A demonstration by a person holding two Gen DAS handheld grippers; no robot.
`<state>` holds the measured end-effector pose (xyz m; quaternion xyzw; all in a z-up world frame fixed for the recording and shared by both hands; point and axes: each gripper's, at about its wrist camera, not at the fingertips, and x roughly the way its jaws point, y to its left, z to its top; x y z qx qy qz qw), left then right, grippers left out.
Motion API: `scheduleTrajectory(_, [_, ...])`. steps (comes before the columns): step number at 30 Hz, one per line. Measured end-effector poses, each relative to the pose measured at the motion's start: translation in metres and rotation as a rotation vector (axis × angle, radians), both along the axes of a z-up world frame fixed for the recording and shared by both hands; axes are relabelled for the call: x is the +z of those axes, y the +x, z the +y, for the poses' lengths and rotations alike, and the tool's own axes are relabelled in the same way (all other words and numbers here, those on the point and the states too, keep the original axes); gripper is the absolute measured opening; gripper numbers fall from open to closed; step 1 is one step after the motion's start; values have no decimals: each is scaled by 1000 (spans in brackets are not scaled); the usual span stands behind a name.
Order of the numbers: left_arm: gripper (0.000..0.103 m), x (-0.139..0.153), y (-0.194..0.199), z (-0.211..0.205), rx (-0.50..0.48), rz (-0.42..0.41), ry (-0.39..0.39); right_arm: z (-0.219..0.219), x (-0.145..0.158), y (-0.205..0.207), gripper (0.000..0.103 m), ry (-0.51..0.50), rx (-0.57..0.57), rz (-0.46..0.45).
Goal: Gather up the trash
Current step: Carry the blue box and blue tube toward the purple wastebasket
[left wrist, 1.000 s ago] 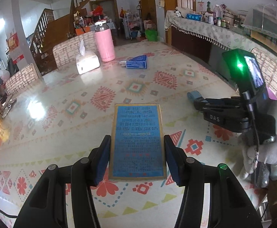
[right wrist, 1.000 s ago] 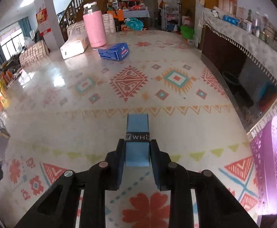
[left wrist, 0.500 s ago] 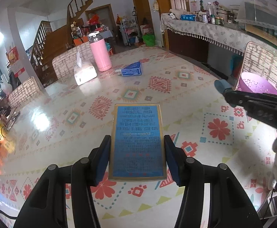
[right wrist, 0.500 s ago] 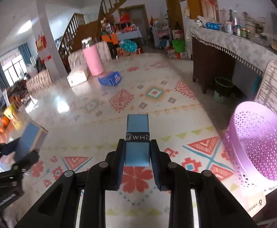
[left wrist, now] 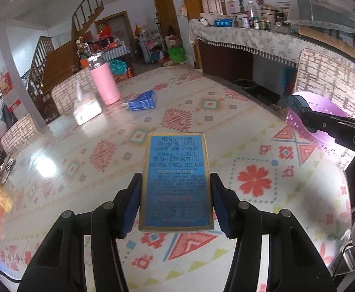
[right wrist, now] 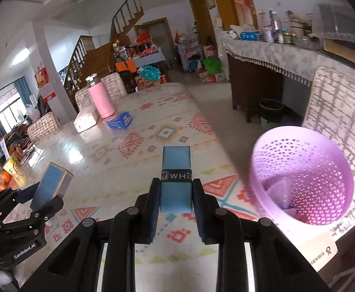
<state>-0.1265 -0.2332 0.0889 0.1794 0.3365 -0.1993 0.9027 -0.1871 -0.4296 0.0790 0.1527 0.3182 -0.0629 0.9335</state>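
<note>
My left gripper (left wrist: 176, 203) is shut on a flat blue box with a gold edge (left wrist: 176, 180), held above the patterned table (left wrist: 226, 126). It also shows at the left of the right wrist view (right wrist: 51, 185). My right gripper (right wrist: 176, 194) is shut on a small light-blue pack with a black band (right wrist: 176, 175), to the left of the pink perforated bin (right wrist: 299, 177). The bin holds some trash at its bottom. In the left wrist view the right gripper (left wrist: 296, 107) reaches toward the bin (left wrist: 323, 112) at the right.
A pink flask (left wrist: 103, 82), a white tissue box (left wrist: 86, 109) and a blue box (left wrist: 142, 101) stand at the far end of the table. A woven chair back (right wrist: 342, 112) is behind the bin. A sideboard (right wrist: 262, 56) runs along the right wall.
Both grippers have lifted and swung right with their loads. The pink bin has come closer in the right wrist view, and the right gripper's tip now sits in front of it.
</note>
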Motion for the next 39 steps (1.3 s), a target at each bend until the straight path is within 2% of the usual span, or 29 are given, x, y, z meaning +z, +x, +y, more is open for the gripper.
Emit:
scheduleTrajectory(18, [53,6,5,-83,-138,-12,7,-78,10,-33,28,2,-136,10])
scheduleTrajectory(39, [53,19,15,-140,-214,-42,3,-119,12,-44,28,21,-193,-1])
